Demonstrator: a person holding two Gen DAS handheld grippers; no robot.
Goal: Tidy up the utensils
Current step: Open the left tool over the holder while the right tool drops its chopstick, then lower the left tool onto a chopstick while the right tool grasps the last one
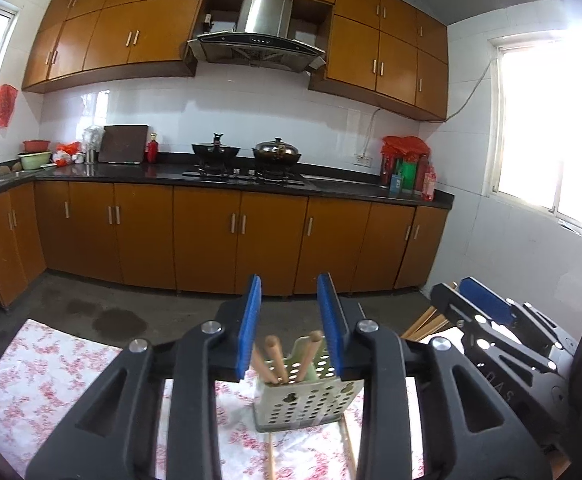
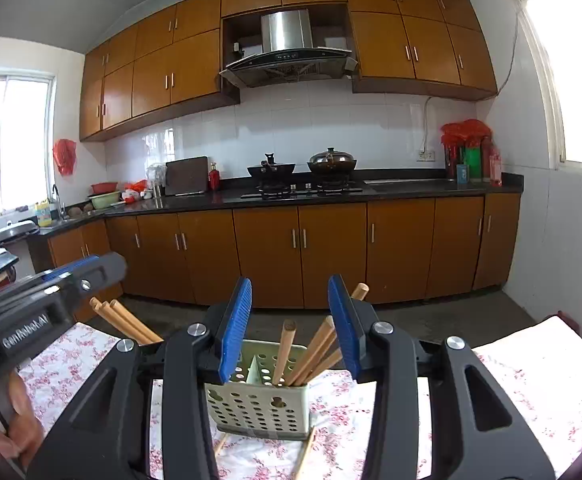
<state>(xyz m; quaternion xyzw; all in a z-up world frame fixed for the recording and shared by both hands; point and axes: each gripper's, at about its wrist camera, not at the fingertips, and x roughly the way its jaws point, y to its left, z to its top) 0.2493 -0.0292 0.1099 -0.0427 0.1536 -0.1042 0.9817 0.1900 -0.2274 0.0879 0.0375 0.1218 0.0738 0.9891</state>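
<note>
In the right wrist view, the left gripper at left edge shows no readable jaw gap, chopsticks lie beside it, lower centre the wide-open, empty right gripper frames the part-filled holder: loading seems midway; next, grasp loose sticks.

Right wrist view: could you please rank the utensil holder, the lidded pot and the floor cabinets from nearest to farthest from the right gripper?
1. Utensil holder: on the flowered cloth, just beyond the right gripper.
2. Floor cabinets: across the floor, under the counter.
3. Lidded pot: on the stove, by the back wall.
</note>
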